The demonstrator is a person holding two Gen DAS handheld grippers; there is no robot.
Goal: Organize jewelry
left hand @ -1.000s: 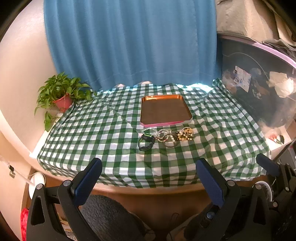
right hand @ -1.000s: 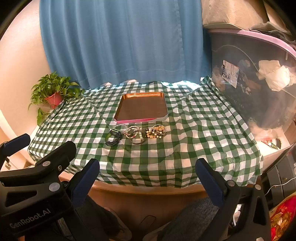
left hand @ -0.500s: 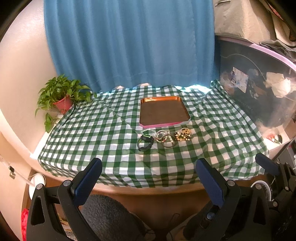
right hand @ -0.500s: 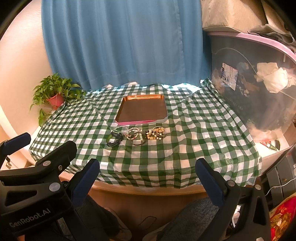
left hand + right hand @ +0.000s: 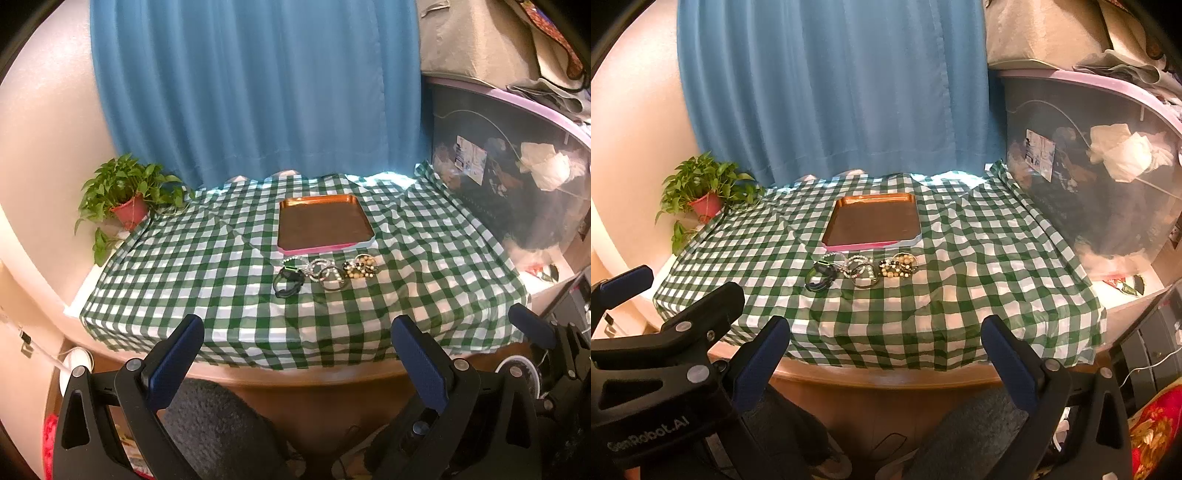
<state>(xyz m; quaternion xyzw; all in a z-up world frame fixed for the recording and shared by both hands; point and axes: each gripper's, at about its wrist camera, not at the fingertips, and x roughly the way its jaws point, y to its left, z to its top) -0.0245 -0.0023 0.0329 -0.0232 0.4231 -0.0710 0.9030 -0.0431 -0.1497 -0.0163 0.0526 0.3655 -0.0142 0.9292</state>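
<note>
My left gripper [image 5: 295,354] hangs short of the table's near edge, its jaws spread wide with nothing between them. My right gripper [image 5: 886,354] hangs just beside it, also short of the near edge, jaws equally wide and empty.

The table wears a green-and-white checked cloth [image 5: 184,280] that drapes over the near edge. Toward the far edge, about midway across, sits a shallow copper-coloured tray [image 5: 323,225] with a pink rim, and nothing lies in it. Just on the near side of the tray's near rim, the jewelry lies in a short row on the cloth: a dark band with a green spot [image 5: 289,281] at the left end, a tangle of silvery rings and bracelets [image 5: 327,271] in the middle, and a beaded bracelet [image 5: 360,266] at the right end. The pieces touch or overlap one another.

A potted plant [image 5: 127,199] stands at the far left corner, before a blue curtain [image 5: 255,92]. A clear storage bin [image 5: 517,177] stands along the right edge.
</note>
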